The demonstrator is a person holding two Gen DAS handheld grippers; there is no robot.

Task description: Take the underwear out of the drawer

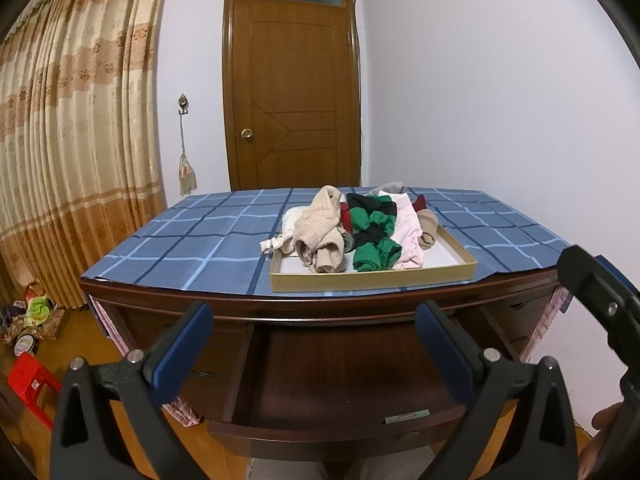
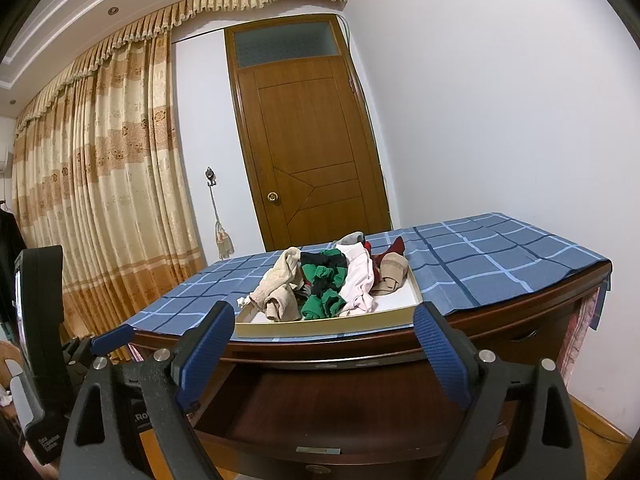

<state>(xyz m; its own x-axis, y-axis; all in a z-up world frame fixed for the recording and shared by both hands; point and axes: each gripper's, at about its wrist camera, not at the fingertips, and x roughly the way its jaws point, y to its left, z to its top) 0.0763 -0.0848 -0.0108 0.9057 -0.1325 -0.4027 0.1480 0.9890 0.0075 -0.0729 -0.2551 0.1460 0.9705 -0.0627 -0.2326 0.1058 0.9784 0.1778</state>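
The dark wooden drawer (image 1: 340, 380) of the desk stands pulled open and shows a bare bottom; it also shows in the right wrist view (image 2: 332, 412). A pile of underwear (image 1: 348, 228), beige, green-black, pink and red, lies in a shallow wooden tray (image 1: 372, 278) on the desk top; the pile (image 2: 324, 284) and tray (image 2: 328, 328) also show in the right wrist view. My left gripper (image 1: 314, 352) is open and empty above the drawer. My right gripper (image 2: 324, 356) is open and empty in front of the desk edge.
A blue checked cloth (image 1: 192, 240) covers the desk. A brown door (image 1: 292, 92) and a white wall stand behind. Curtains (image 1: 72, 140) hang at the left. A red stool (image 1: 28, 384) and clutter sit on the floor at the left.
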